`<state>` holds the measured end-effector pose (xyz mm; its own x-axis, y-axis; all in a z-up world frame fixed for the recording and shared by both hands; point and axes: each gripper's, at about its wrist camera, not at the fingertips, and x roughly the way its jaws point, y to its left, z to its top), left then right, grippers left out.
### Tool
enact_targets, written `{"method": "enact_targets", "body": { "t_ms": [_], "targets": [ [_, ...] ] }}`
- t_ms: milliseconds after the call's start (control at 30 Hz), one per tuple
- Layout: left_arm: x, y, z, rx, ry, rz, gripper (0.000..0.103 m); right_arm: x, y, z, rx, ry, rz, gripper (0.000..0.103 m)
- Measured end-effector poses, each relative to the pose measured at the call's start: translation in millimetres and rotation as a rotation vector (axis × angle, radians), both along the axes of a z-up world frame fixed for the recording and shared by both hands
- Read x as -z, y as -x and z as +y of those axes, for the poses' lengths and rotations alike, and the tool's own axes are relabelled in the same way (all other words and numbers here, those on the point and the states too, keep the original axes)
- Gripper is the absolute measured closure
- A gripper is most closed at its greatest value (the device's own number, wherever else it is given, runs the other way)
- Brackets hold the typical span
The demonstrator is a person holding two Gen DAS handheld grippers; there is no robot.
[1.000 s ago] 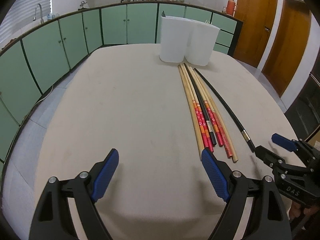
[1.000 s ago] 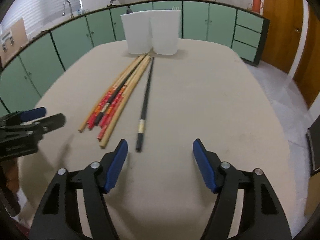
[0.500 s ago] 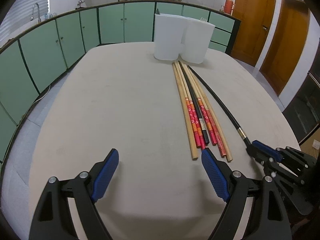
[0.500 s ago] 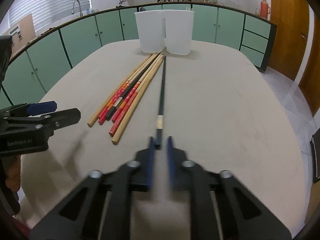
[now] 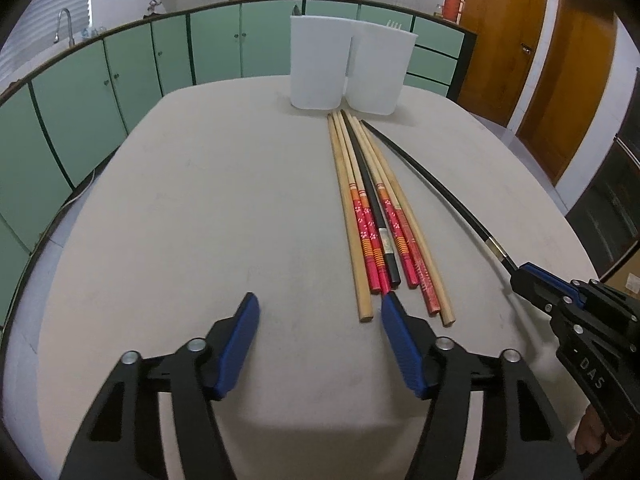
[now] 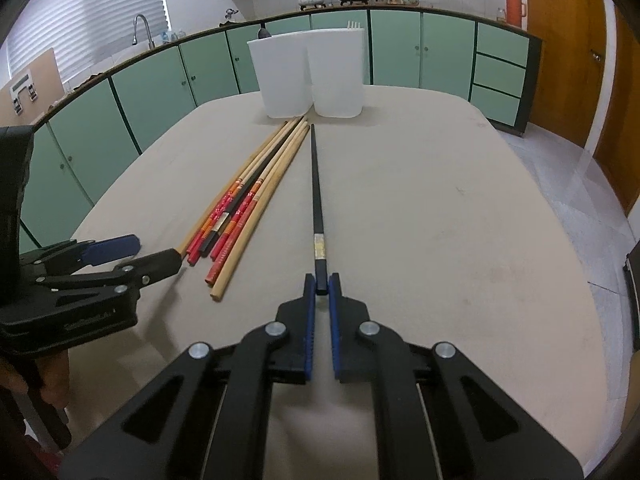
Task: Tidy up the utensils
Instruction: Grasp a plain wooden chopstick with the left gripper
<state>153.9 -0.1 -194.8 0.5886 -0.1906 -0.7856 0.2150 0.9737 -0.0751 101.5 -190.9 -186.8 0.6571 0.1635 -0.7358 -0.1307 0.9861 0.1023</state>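
Green-cabinet kitchen, beige table [image 5: 168,216].

Left wrist: left gripper [image 5: 320,320] narrower than a second ago, jaws closing on bare table, nothing between. Chopstick bundle [image 5: 376,216] just ahead of its right pad, now nearer; long axis runs away toward the white bins [image 5: 348,64]. Wood shafts, red patterned ends, one black.

Right wrist: right gripper [image 6: 321,285], spread a second ago, now pinching the near end of the black chopstick [image 6: 317,196]. It points straight ahead at the bins, flat on the table, pale band near the grip.

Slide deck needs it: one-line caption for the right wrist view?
Right tool shut on the lone black chopstick, beside the bundled chopsticks, white holders beyond.
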Motion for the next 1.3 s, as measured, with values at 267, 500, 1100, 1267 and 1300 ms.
{"method": "enact_targets", "body": {
  "t_ms": [267, 500, 1100, 1267, 1300],
  "targets": [
    [2.2, 6.5, -4.7, 0.004, -0.006, -0.054, 0.052, 1.4, 0.4, -2.8, 0.007, -0.021, -0.003, 0.097],
    [2.9, 9.1, -6.6, 0.0, -0.026, -0.08, 0.063, 1.7, 1.0, -3.4, 0.008, -0.028, -0.007, 0.097],
    [-6.8, 12.7, -8.1, -0.007, -0.012, -0.126, 0.096, -5.6, 5.1, -7.1, 0.019, -0.03, -0.036, 0.097],
    [-28.3, 17.9, -2.3, -0.015, 0.008, -0.186, 0.096, -18.3, 7.3, -7.9, 0.017, -0.004, -0.08, 0.097],
    [-33.8, 18.8, -1.3, -0.016, 0.012, -0.2, 0.096, -21.8, 7.5, -8.3, 0.017, 0.002, -0.091, 0.097]
  ]
}}
